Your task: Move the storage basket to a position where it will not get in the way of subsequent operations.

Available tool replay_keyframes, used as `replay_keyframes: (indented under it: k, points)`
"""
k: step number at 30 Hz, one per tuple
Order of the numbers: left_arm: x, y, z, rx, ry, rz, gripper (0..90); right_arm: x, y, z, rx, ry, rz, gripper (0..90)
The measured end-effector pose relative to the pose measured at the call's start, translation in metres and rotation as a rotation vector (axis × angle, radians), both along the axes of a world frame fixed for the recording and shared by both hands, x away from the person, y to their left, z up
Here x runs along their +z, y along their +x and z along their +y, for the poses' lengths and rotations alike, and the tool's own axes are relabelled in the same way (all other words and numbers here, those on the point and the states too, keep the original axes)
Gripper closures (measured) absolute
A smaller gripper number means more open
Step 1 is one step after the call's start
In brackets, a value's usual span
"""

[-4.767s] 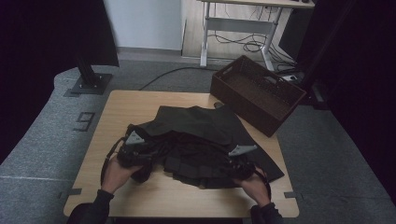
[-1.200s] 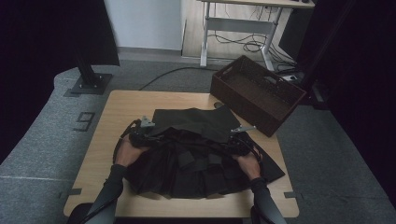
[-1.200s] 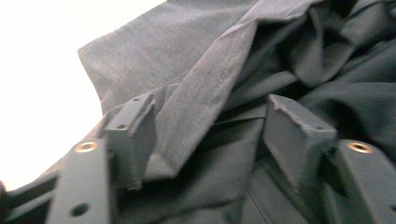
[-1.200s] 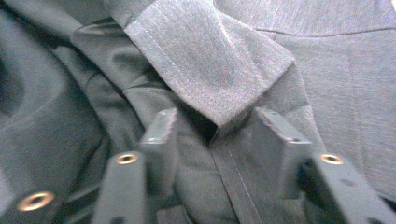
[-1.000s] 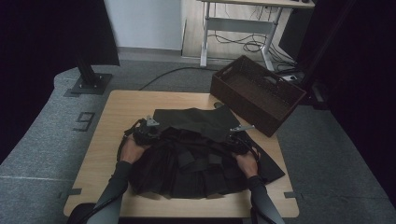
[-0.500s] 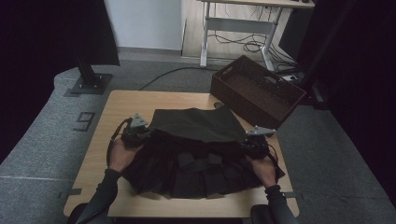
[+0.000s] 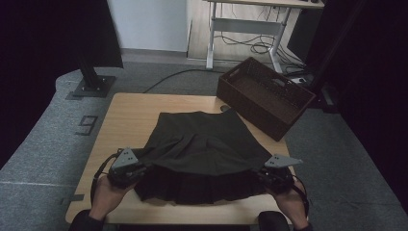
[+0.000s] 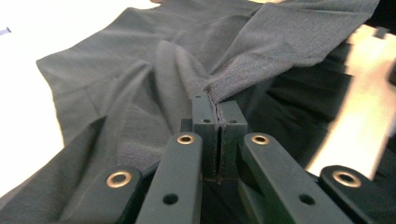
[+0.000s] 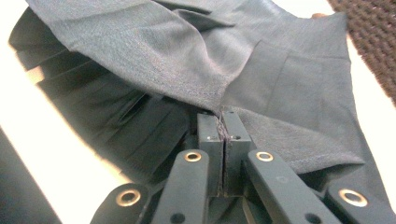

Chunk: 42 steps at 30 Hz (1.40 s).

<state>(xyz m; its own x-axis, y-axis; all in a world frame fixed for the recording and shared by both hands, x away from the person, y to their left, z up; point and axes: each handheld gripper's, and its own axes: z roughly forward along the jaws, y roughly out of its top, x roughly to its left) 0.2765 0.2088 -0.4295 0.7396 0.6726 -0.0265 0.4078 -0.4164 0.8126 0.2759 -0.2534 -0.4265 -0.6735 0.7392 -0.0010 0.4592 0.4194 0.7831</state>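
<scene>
Since the earlier frame both hands have drawn back to the table's near edge, pulling the skirt's top layer toward the person. A basket sits beyond its far right corner. The left gripper and right gripper each pinch cloth, wide apart, forearms low.

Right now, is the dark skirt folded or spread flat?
Folded: the skirt has its top layer doubled over the pleats, both grippers pinching its fold.
</scene>
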Motion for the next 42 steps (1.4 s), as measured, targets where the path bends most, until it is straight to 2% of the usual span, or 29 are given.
replay_keyframes:
  k: [2, 5, 7, 9, 11, 13, 16, 19, 21, 23, 25, 28, 31, 33, 35, 37, 38, 40, 42]
  points:
    - [-0.009, -0.008, -0.001, -0.018, 0.011, 0.025, 87.3, -0.007, -0.009, 0.0, 0.009, -0.005, 0.021, 88.7]
    - [-0.03, -0.016, -0.005, -0.043, 0.014, 0.082, 83.4, -0.029, -0.016, 0.001, 0.016, -0.01, 0.082, 88.5]
    - [-0.046, -0.02, -0.008, -0.054, 0.024, 0.116, 75.7, -0.048, -0.018, 0.003, 0.029, -0.008, 0.138, 87.7]
    - [-0.054, -0.023, -0.011, -0.073, 0.038, 0.122, 67.2, -0.061, -0.019, 0.005, 0.045, -0.013, 0.181, 78.8]
    - [-0.051, -0.024, -0.012, -0.077, 0.052, 0.096, 58.4, -0.059, -0.02, 0.004, 0.046, 0.006, 0.179, 70.9]
    - [-0.038, -0.021, -0.008, -0.076, 0.033, 0.067, 52.8, -0.046, -0.019, 0.0, 0.043, 0.038, 0.16, 62.6]
    - [-0.023, -0.012, -0.003, -0.052, 0.015, 0.033, 46.9, -0.027, -0.01, -0.006, 0.018, 0.05, 0.122, 61.7]
    - [-0.023, 0.01, 0.005, 0.02, 0.066, 0.01, 44.9, -0.022, 0.01, -0.008, -0.026, 0.056, 0.096, 67.8]
    - [-0.032, 0.027, 0.011, 0.084, 0.095, 0.026, 46.3, -0.031, 0.025, -0.005, -0.053, 0.034, 0.095, 70.0]
    - [-0.046, 0.042, 0.016, 0.138, 0.112, 0.054, 47.4, -0.046, 0.038, -0.001, -0.064, 0.026, 0.115, 70.4]
    - [-0.062, 0.051, 0.018, 0.173, 0.146, 0.091, 49.3, -0.062, 0.048, 0.006, -0.071, 0.004, 0.136, 69.6]
    - [-0.085, 0.057, 0.017, 0.184, 0.184, 0.148, 51.3, -0.082, 0.055, 0.015, -0.074, -0.04, 0.164, 68.1]
    - [-0.098, 0.051, 0.009, 0.165, 0.174, 0.186, 53.4, -0.099, 0.055, 0.027, -0.055, -0.05, 0.193, 68.0]
    - [-0.104, 0.045, 0.001, 0.153, 0.169, 0.193, 53.7, -0.105, 0.05, 0.037, -0.039, -0.061, 0.19, 67.2]
    - [-0.104, 0.039, -0.008, 0.143, 0.146, 0.197, 53.7, -0.108, 0.045, 0.045, -0.032, -0.058, 0.173, 66.4]
    - [-0.1, 0.035, -0.016, 0.111, 0.155, 0.213, 53.1, -0.107, 0.044, 0.049, -0.011, -0.056, 0.182, 65.0]
    - [-0.094, 0.033, -0.018, 0.094, 0.154, 0.206, 53.1, -0.105, 0.043, 0.049, 0.004, -0.066, 0.188, 62.7]
    - [-0.078, 0.033, -0.015, 0.085, 0.109, 0.179, 51.2, -0.096, 0.044, 0.046, -0.002, -0.074, 0.174, 57.3]
    - [-0.06, 0.036, -0.008, 0.103, 0.055, 0.143, 48.8, -0.082, 0.047, 0.04, -0.027, -0.058, 0.139, 55.5]
